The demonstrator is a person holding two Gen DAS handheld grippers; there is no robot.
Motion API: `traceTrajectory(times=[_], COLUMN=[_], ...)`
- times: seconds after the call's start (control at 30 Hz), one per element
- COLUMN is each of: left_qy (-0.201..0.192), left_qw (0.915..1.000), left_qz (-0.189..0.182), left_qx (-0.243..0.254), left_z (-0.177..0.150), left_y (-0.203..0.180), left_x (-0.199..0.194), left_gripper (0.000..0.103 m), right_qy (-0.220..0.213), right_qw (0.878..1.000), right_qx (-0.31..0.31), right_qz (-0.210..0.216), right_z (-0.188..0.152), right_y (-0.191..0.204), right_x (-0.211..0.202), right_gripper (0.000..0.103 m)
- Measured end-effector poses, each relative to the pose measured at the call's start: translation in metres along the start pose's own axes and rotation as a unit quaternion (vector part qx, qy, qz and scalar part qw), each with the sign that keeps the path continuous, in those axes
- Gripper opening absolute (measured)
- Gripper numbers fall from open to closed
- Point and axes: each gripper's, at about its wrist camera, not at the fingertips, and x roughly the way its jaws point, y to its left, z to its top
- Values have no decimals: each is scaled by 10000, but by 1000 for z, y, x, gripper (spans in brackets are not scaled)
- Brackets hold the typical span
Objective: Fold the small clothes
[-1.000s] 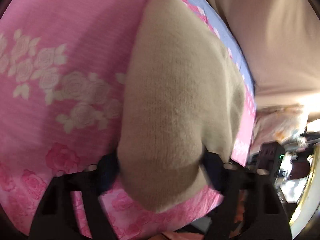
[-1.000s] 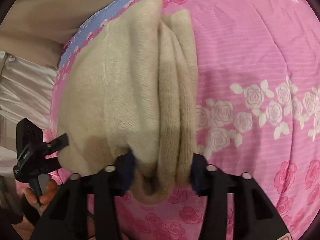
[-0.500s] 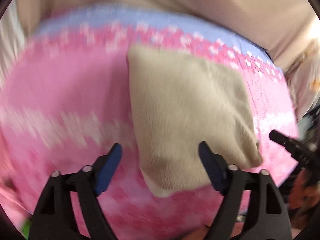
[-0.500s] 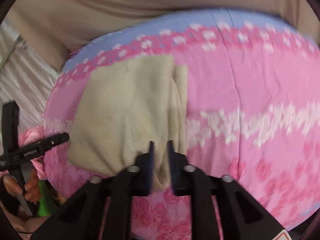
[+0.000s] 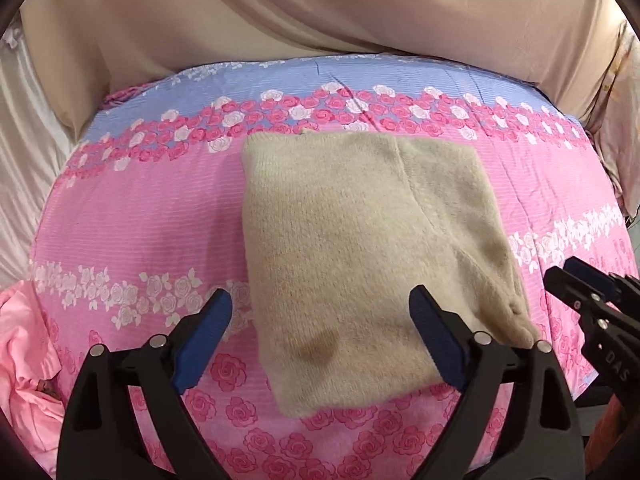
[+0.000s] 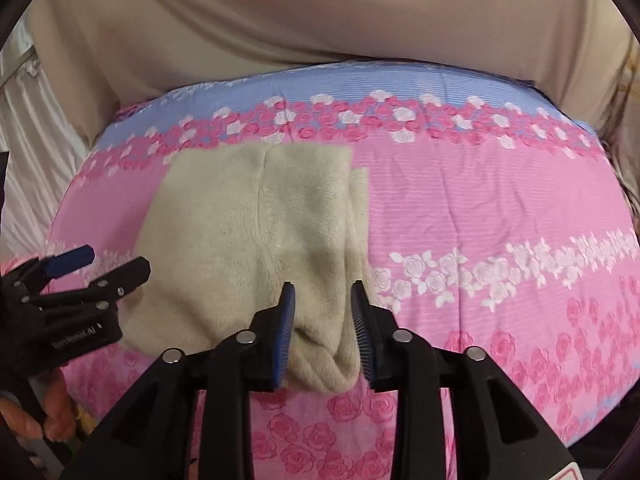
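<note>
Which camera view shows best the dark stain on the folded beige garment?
The left wrist view: the dark stain lies unobstructed on the beige garment near its front edge, between the open fingers. In the right wrist view only a faint shaded patch appears, and the front left corner is hidden behind the left hand-held gripper.

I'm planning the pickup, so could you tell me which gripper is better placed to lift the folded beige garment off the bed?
Probably right. The right gripper straddles the near corner of the beige garment, jaws partly open. The left gripper is spread wide over the flat middle.
</note>
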Motion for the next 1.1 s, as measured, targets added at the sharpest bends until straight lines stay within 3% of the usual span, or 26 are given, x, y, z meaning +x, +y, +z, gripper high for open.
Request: traceTrajectory(times=[0.13, 0.33, 0.47, 1.1], left_qy=[44, 85, 97, 367], left_qw=[9997, 9998, 9998, 9990], left_qz=[-214, -94, -45, 60], left_qx=[-90, -150, -158, -234], left_z=[-12, -26, -31, -42], left_y=[-9, -15, -17, -19], left_x=[-6, -10, -11, 0], left_gripper=[89, 89, 89, 88], right_qy=[183, 167, 53, 201], right_qw=[9998, 9995, 9993, 9994], right_qx=[48, 122, 224, 120], right_qz=[-65, -225, -308, -270], right_z=[-23, -44, -49, -55], right_y=[-3, -1, -8, -4], right_x=[-7, -14, -17, -9], right_gripper=[39, 43, 48, 50])
